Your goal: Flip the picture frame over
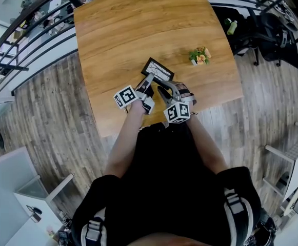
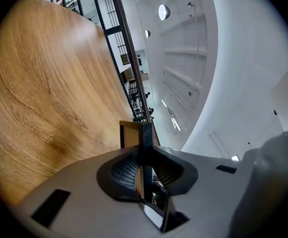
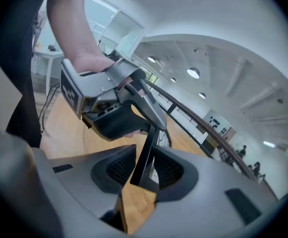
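A black picture frame [image 1: 158, 68] is held up on edge above the wooden table [image 1: 133, 24], near its front edge. My left gripper [image 1: 147, 82] is shut on the frame's near left part. In the left gripper view the frame's thin black edge [image 2: 144, 138] stands upright between the pads [image 2: 125, 173], which press on both faces, and its brown backing shows on the left. My right gripper [image 1: 165, 92] stands beside it. In the right gripper view the tilted frame [image 3: 150, 145] lies loosely between the open jaws of the right gripper [image 3: 146, 170], with a gap at the left pad.
A small pot of flowers [image 1: 200, 56] stands on the table to the right of the frame. A black railing [image 1: 31, 19] runs behind the table. Dark bags and chairs [image 1: 264, 29] sit on the floor at the right. A white cabinet [image 1: 36, 199] is at lower left.
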Tool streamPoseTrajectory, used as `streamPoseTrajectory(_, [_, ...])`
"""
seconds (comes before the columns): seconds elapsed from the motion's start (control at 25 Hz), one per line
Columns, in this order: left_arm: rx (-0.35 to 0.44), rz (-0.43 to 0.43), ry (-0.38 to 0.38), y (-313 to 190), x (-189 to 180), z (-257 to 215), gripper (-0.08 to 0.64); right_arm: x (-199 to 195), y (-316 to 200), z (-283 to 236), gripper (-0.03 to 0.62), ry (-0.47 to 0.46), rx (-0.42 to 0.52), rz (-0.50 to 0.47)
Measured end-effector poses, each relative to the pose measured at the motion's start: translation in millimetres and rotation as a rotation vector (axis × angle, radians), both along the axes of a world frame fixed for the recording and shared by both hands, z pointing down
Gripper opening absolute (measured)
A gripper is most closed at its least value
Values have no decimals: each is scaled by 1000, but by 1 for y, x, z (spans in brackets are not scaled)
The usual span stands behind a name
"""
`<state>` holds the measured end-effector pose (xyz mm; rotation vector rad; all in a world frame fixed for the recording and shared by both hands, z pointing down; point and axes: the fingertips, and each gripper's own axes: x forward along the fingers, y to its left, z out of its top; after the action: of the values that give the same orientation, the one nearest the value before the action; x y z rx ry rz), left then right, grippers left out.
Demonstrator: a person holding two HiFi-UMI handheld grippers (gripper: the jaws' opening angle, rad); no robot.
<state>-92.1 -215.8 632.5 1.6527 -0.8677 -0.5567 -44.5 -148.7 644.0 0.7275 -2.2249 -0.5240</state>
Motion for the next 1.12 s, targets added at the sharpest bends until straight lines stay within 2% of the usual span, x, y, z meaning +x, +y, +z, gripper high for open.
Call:
streamPoseTrajectory(0.16, [14, -4, -21, -1, -6, -1, 94, 3, 2, -2, 138, -138, -167, -10])
streamPoseTrajectory(0.28, [28, 1, -51, -2, -14, -3, 95, 10, -1, -11, 140, -335, -325, 56])
streamPoseTrajectory(0.4, [40, 15, -29, 1, -15, -7, 95, 27, -12, -17, 140, -555, -444, 155])
streamPoseTrajectory(0.56, [70, 68, -58, 14, -13, -9, 95, 48, -31, -16, 143, -758, -563, 243])
streamPoseTrajectory(0.76, [83, 116, -74, 26, -13, -7, 95, 53, -38, -1, 152, -793, -671, 240])
streamPoseTrajectory(0.84, [74, 120, -68, 30, -14, -7, 95, 54, -37, 8, 156, -790, -696, 247])
streamPoseTrajectory(0.96, [116, 148, -22, 32, -12, -20, 95, 53, -36, 16, 175, -799, -733, 251])
streamPoseTrajectory(1.12, [103, 194, -42, 42, -16, -17, 95, 43, -32, 19, 183, -780, -775, 221])
